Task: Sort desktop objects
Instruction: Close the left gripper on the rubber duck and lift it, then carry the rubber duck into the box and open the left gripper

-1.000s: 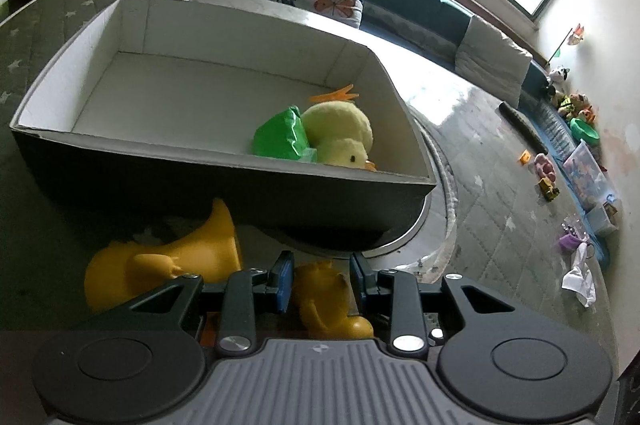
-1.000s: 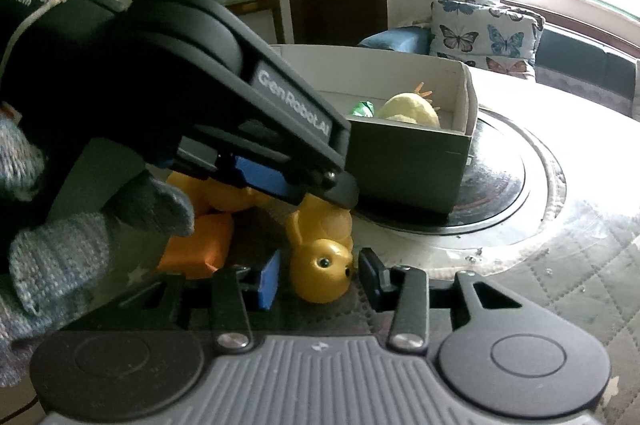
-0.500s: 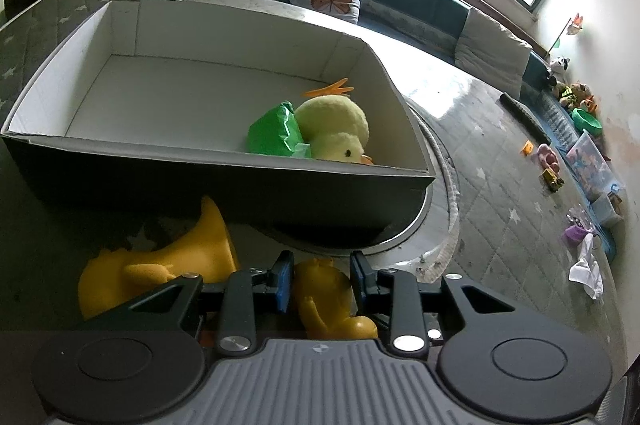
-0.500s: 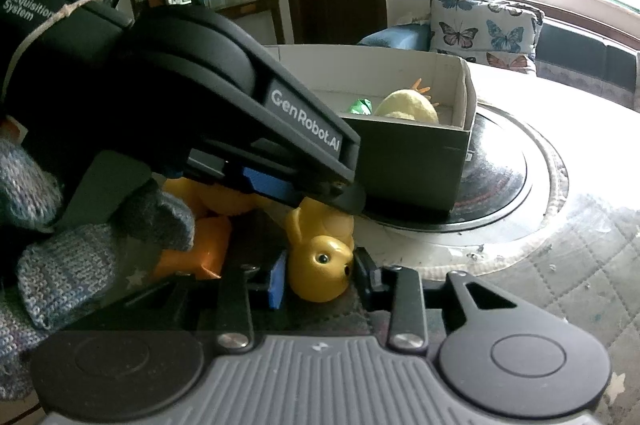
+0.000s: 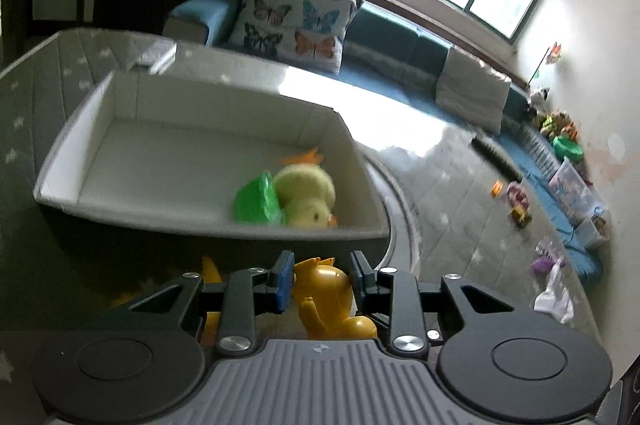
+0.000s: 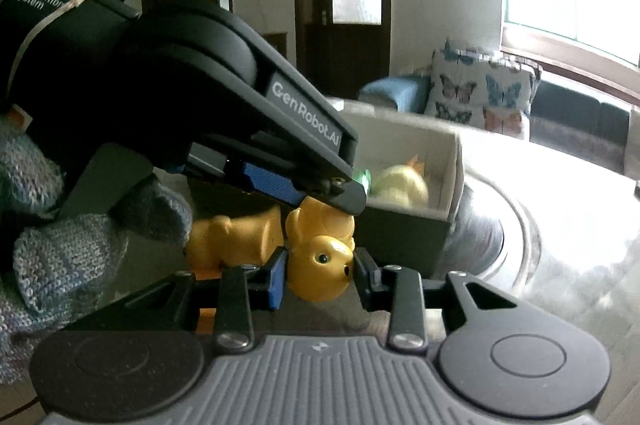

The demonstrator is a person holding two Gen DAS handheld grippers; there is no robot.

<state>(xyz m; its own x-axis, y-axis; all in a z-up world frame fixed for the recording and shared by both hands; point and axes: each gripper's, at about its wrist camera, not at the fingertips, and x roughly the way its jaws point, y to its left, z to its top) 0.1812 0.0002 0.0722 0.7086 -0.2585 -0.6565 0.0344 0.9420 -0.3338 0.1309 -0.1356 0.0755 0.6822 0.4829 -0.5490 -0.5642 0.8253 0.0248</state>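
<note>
While both cameras blur at the edges, we see the left gripper point(image 5: 322, 279) pinching a yellow toy bear point(image 5: 328, 299) between its blue pads; the bear fills the gap and touches both fingers. Its head is cut off from the left wrist view by the gripper body, so only its back and one arm show there. From the right wrist view we find the head point(image 6: 320, 271) turned upside down, one eye and the snout visible, hanging between the fingers of the right gripper point(image 6: 320, 279). We cannot tell whether those fingers press the head or merely flank it: a sliver of gap seems to show on the right side, but the picture is too soft to settle it.

The left gripper's housing point(image 6: 224, 97) crosses the right wrist view and hides most of the scene's left half. A grey knitted glove point(image 6: 72, 257) wraps its handle. Behind the bear lies a second yellow toy point(image 6: 236, 241), largely covered; its shape is unclear.

The white-lined box point(image 5: 120, 209) stands just beyond, on the table point(image 5: 448, 209). In its near right corner rest a plush duck point(image 5: 308, 197) and a green item point(image 5: 256, 201), touching; the green one is too smeared to identify.
</note>
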